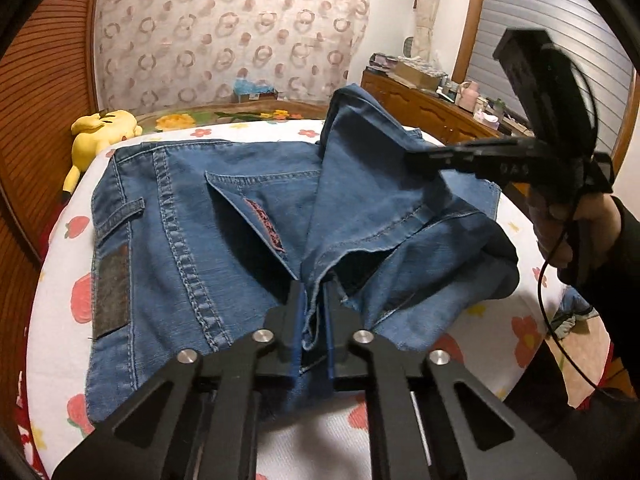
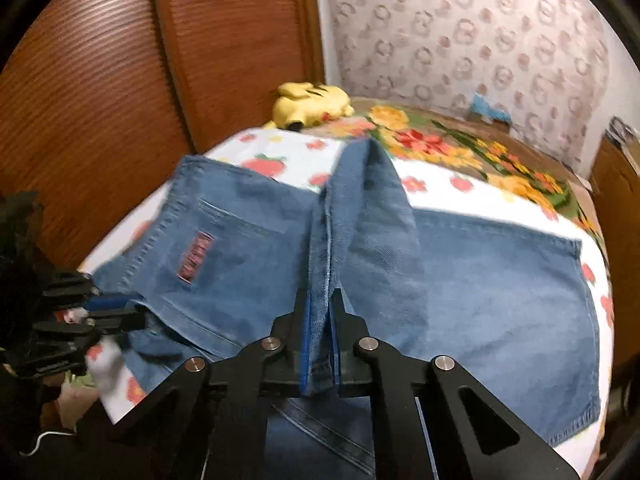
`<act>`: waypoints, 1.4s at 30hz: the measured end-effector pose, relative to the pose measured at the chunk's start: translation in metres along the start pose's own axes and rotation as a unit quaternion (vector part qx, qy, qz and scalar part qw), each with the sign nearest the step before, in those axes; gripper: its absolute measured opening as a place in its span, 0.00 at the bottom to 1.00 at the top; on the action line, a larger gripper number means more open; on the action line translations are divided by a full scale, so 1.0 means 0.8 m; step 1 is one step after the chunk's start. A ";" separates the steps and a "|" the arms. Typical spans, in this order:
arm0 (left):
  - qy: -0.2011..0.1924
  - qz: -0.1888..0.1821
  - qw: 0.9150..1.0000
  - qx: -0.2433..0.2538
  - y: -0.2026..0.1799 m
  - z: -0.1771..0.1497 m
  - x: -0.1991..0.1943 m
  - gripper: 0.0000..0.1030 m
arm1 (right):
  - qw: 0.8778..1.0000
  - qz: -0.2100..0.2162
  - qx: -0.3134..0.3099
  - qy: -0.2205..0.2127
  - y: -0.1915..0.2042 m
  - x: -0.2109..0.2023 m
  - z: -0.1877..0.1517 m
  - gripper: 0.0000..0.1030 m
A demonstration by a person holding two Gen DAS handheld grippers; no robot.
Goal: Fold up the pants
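Bedroom; bed [image 1: 60,280] under a white sheet printed with red and yellow flowers, ribbed wooden panels at 9 o'clock, ring-patterned curtain [image 1: 224,32] behind. Yellow plush toy [image 1: 102,128] at 10 o'clock, clear of the work.

Pants [image 1: 192,216] spread across the bed: blue denim, heavy double-stitched seams, back pocket with a red embroidered tab, dark patch at the waistband. Stiff, thick cloth, ridging up into a tent between the two grips.

Left hand-held gripper [image 1: 314,304] clamped on a bunched hem at 6 o'clock. Right hand-held gripper [image 2: 320,320] pinched on a lifted seam ridge, also at 6 o'clock in its own view.

Likely risks: thick hem sliding out of the pads under pull; uneven tension skewing the fold; slack layer at 3 o'clock bunching beneath; sheet dragging along with the denim.
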State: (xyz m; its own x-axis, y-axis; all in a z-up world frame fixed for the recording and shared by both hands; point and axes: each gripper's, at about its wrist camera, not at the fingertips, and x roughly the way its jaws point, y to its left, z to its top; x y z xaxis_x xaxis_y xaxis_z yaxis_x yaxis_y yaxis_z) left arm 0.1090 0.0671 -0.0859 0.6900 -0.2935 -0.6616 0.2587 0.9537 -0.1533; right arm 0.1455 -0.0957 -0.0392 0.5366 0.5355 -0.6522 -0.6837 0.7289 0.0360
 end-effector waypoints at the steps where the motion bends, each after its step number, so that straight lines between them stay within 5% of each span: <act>1: -0.002 0.003 1.000 -0.005 0.002 0.002 -0.004 0.03 | 1.000 0.006 -0.004 -0.008 0.004 -0.005 0.005 0.07; 15: -0.074 0.021 0.997 -0.023 0.033 0.001 -0.102 0.02 | 0.993 0.074 -0.062 -0.072 0.090 -0.019 0.127 0.07; 25: -0.043 0.070 0.995 -0.054 0.081 -0.020 -0.097 0.02 | 0.993 0.085 -0.076 -0.039 0.091 0.071 0.153 0.07; 28: -0.034 0.070 0.995 -0.062 0.086 -0.025 -0.090 0.03 | 0.994 0.090 -0.061 -0.023 0.085 0.082 0.155 0.20; 31: -0.035 0.076 0.994 -0.066 0.089 -0.025 -0.089 0.12 | 0.995 0.081 -0.057 -0.030 0.084 0.070 0.156 0.41; 37: -0.045 0.090 0.993 -0.067 0.093 -0.015 -0.090 0.46 | 0.996 0.057 -0.061 -0.038 0.074 0.041 0.131 0.42; 42: -0.056 0.088 0.993 -0.059 0.086 0.001 -0.089 0.47 | 0.998 0.039 -0.046 -0.032 0.057 0.017 0.083 0.42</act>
State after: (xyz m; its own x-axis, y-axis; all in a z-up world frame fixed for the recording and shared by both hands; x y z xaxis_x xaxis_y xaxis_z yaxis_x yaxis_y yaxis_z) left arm 0.0783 0.1538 -0.0486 0.7900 -0.1202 -0.6013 0.0500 0.9900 -0.1322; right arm 0.1545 -0.0266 0.0042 0.5085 0.6172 -0.6004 -0.7658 0.6430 0.0124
